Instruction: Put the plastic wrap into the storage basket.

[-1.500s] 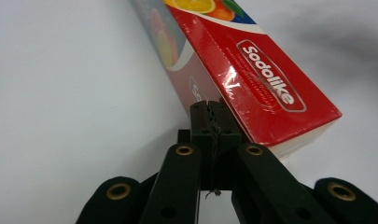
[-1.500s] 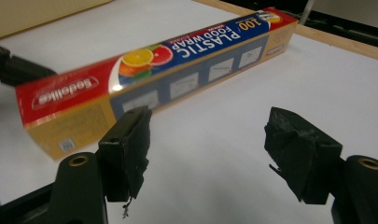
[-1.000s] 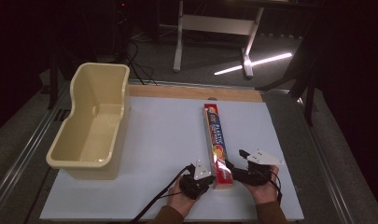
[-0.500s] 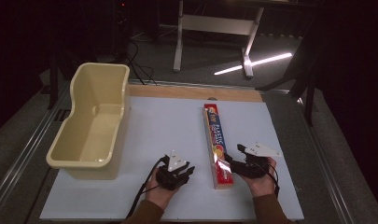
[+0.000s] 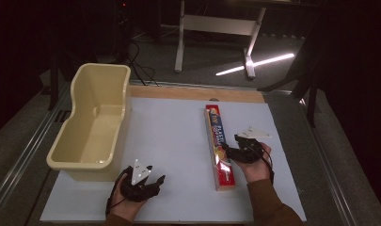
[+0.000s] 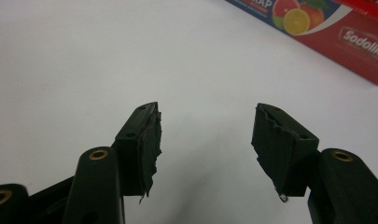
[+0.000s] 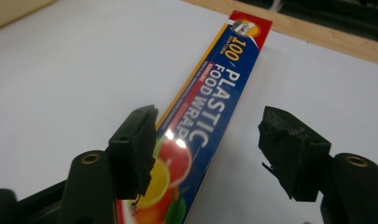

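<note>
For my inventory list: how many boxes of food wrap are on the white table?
1. The box of plastic food wrap lies lengthwise on the right half of the white table, between the jaws of the right gripper. The beige tub at the left looks empty.

1. Left gripper (image 5: 142,181): a black body with a pale grey three-cornered plate on top and a black cable looping from it.
2. Its jaws are black, with brass-ringed screw holes and ragged, ribbed rubber pads (image 6: 150,140).
3. Right gripper (image 5: 231,151): also black, with the same grey plate.
4. A brown sleeve (image 5: 268,202) covers the forearm behind the right gripper.
</note>
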Available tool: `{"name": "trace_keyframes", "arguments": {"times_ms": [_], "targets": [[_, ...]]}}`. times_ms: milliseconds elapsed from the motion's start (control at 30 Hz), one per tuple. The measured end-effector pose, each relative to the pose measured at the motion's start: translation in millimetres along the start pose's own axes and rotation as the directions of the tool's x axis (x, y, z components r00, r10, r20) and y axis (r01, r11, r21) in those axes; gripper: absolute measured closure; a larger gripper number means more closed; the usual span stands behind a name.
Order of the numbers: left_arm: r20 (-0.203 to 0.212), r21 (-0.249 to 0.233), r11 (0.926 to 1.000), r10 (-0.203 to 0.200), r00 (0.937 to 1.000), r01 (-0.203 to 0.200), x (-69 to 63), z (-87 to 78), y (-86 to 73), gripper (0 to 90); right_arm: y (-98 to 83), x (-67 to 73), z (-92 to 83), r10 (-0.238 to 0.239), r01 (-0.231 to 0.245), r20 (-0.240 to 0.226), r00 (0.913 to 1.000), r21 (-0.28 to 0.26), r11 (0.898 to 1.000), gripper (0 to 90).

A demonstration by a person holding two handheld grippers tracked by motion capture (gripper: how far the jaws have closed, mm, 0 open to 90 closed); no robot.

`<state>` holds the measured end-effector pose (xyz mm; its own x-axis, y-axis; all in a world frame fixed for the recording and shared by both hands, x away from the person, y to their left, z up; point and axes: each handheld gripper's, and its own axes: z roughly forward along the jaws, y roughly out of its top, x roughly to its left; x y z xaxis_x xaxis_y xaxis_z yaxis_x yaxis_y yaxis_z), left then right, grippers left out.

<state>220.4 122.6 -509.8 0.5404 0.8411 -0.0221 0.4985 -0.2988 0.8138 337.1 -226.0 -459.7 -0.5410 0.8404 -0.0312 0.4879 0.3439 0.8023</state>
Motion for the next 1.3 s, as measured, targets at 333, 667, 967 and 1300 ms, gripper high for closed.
{"name": "trace_keyframes", "arguments": {"times_ms": [333, 667, 967, 1300], "targets": [[-0.021, -0.003, 0.9999, 0.011, 0.9997, -0.011, 1.8, 1.0, -5.7, 42.1, 32.3, 6.2, 48.1, 0.028, -0.030, 0.017, 0.9995, 0.164, 0.986, 21.7], [-0.022, 0.001, 0.9999, 0.012, 0.9997, -0.012, 1.9, 3.9, -7.1, 42.2, 33.8, -3.1, 85.4, 0.153, -0.166, 0.066, 0.9860, 0.310, 0.936, 18.2], [-0.016, 0.011, 0.9996, 0.027, 0.9995, -0.027, 0.0, 7.0, -7.4, 42.2, 26.1, -1.3, 101.7, 0.167, -0.177, 0.060, 0.9842, 0.390, 0.904, 24.7], [-0.017, 0.013, 0.9994, 0.031, 0.9994, -0.031, -0.1, 6.7, -7.6, 42.4, 30.9, 1.6, 104.9, 0.099, -0.118, 0.065, 0.9929, 0.477, 0.871, 30.4]]}}
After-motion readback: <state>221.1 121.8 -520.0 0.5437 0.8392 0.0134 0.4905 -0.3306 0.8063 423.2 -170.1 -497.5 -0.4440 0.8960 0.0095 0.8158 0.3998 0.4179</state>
